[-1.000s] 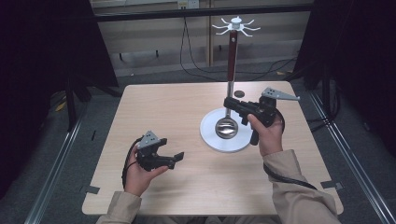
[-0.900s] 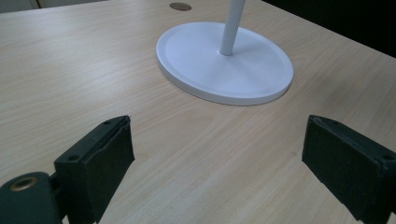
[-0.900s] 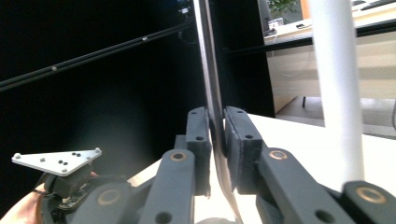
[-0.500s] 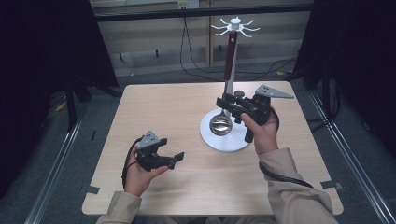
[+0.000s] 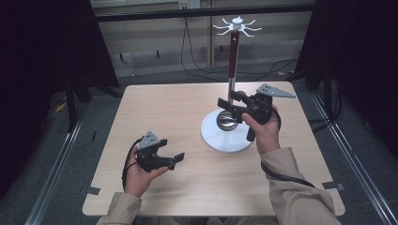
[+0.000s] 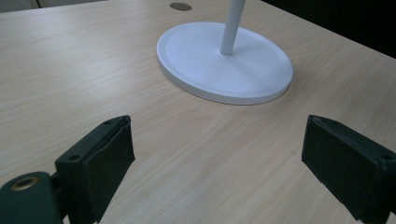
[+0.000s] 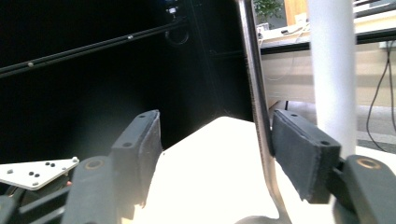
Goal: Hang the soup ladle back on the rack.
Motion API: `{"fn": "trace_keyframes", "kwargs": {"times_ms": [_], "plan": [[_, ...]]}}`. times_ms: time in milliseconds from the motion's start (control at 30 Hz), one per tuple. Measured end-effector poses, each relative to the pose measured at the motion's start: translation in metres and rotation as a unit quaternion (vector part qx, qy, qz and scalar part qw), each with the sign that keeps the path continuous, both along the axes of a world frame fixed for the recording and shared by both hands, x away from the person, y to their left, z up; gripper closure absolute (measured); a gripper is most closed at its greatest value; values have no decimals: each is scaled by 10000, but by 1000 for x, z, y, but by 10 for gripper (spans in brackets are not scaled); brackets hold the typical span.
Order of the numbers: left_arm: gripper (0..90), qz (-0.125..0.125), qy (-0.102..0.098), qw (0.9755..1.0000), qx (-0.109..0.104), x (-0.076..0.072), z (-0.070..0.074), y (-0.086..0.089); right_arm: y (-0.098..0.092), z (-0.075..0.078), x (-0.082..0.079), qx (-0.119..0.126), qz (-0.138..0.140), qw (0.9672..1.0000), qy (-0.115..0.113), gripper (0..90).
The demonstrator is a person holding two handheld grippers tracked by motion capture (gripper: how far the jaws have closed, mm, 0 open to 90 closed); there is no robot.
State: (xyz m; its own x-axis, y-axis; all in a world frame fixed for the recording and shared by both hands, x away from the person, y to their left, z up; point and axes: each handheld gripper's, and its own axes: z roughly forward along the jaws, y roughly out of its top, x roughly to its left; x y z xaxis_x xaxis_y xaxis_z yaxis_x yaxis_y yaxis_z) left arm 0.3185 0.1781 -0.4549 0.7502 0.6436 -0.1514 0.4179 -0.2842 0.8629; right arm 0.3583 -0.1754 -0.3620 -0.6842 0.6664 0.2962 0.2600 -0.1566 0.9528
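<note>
A steel ladle hangs against a rack's pole [image 7: 331, 70], its bowl [image 5: 227, 122] just above the white round base [image 5: 220, 138], which is also visible beyond my left gripper [image 6: 243, 74]. My right gripper [image 5: 226, 101] points left at the pole. Its jaws have just been opening. The thin ladle handle [image 7: 254, 84] stands between them, close against the right pad [image 7: 299, 149] and well apart from the left pad, so the right gripper [image 7: 215, 140] is open. My left gripper [image 5: 173, 150] rests low at the table's front left, open and holding nothing [image 6: 215, 158].
White hooks [image 5: 237, 26] crown the rack, above a dark red section [image 5: 232, 56]. A small round hole [image 6: 180, 6] sits in the wooden table [image 5: 155, 108] behind the base. Black curtains and cables surround the table.
My right gripper's jaws have spread apart around the ladle handle, and that hand has shifted slightly. The left hand and its gripper have stayed put.
</note>
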Motion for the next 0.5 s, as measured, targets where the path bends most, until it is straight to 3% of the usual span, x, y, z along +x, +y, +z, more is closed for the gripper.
{"fn": "trace_keyframes", "kwargs": {"times_ms": [433,500], "plan": [[89,20,-36,10000,-60,0,2,2,-9,-1,-5,-142,-151,9998,45,188],[89,37,-37,10000,-81,0,2,2,-11,-2,-8,-313,-208,9993,35,165]]}}
